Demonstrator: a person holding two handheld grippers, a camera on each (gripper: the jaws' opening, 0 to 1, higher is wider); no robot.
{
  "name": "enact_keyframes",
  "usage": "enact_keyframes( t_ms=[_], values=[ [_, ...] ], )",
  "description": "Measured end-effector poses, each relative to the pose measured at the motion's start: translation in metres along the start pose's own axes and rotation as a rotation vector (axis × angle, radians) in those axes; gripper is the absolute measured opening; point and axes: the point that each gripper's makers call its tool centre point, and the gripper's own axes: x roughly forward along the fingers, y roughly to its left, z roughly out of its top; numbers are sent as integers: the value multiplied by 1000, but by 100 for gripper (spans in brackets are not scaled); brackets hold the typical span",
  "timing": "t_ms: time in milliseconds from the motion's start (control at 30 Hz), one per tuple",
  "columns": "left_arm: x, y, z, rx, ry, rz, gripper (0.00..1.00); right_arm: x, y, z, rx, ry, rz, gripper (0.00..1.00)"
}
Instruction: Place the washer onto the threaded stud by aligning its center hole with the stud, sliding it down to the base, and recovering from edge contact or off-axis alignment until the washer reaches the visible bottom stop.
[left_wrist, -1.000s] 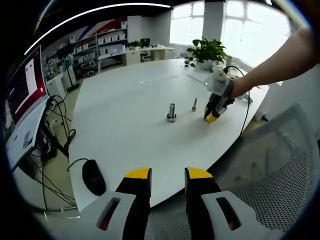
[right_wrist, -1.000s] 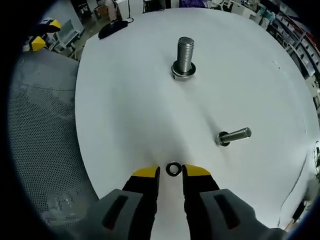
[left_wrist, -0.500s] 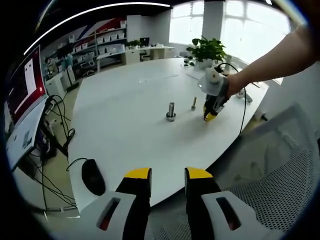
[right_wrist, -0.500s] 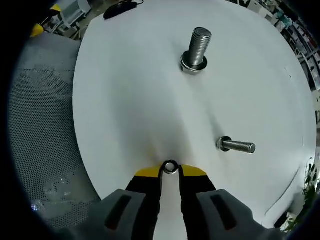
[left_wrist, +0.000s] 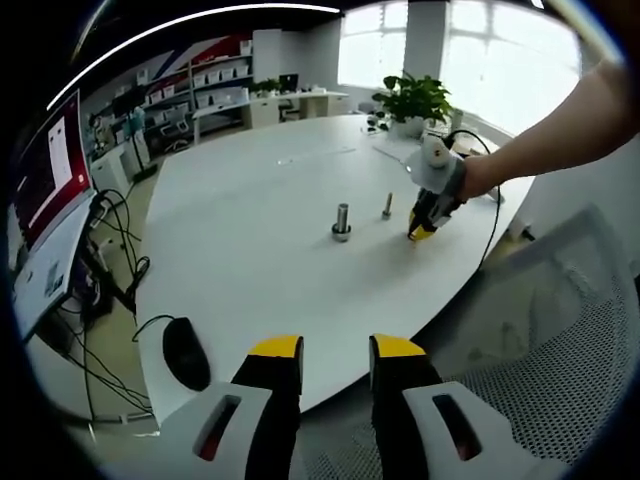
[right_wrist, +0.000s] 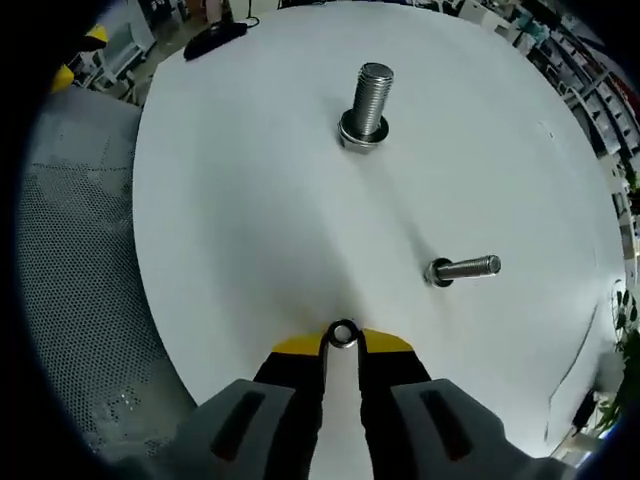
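On a white round table (right_wrist: 230, 200), the right gripper (right_wrist: 342, 343) has its yellow-tipped jaws pinched on a small metal washer (right_wrist: 343, 333) at the near edge, well apart from the large upright threaded stud (right_wrist: 364, 103), with a smaller bolt (right_wrist: 448, 269) standing between and off to one side. The left gripper (left_wrist: 335, 350) hovers off the table edge near a black mouse (left_wrist: 187, 353), its jaws parted and holding nothing. To do this step well, I would lift the washer level, bring its hole squarely over the stud's top, and loosen the grip only once the threads have caught.
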Motion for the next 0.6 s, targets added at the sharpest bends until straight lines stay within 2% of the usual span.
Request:
enact_keyframes(
  t_ms=[267,600],
  values=[
    [0,0,0,1,2,1,24,0,-4,1,-2,3,-12,14],
    [0,1,1,-1,-2,2,24,-19,-23,11,17,-43,-59,14]
  ],
)
